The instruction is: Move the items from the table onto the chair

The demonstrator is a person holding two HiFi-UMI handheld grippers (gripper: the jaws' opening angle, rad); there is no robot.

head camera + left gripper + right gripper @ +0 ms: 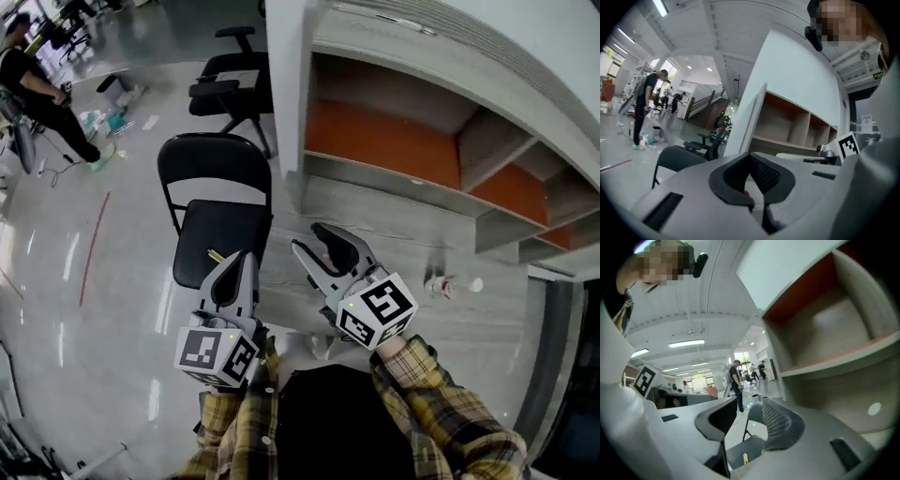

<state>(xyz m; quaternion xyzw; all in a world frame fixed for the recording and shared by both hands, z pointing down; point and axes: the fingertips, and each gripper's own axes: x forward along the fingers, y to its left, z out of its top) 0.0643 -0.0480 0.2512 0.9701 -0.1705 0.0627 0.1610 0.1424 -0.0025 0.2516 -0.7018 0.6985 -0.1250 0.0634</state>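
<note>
- Nearest us, plaid sleeves (441, 412) run into two marker cubes (378, 309), each face printed with a black-and-white square code rather than letters.
- Our left gripper (232, 267) has its dark pads (764, 173) pressed together at the tips, with none of the task's items between them.
- Our right gripper (314, 242) has its fingers (778, 420) spread. Only open air fills the gap, and its own view looks through that gap at the chair.
- Beyond the left gripper's tips stands the black folding chair (211, 155). A small yellow item (216, 255) lies on its seat, apart from both sets of fingers.
- To the right of the right gripper, well clear of its fingers, a small clear bottle (442, 284) lies on its side on the grey table (394, 220). Its red band is too small to read, and a white disc (476, 284) sits just beside it.
- Behind the table rise open shelves (394, 141) with orange back panels.
- Farther off stand a black office chair (234, 89) and a person (37, 94) in dark clothes.
</note>
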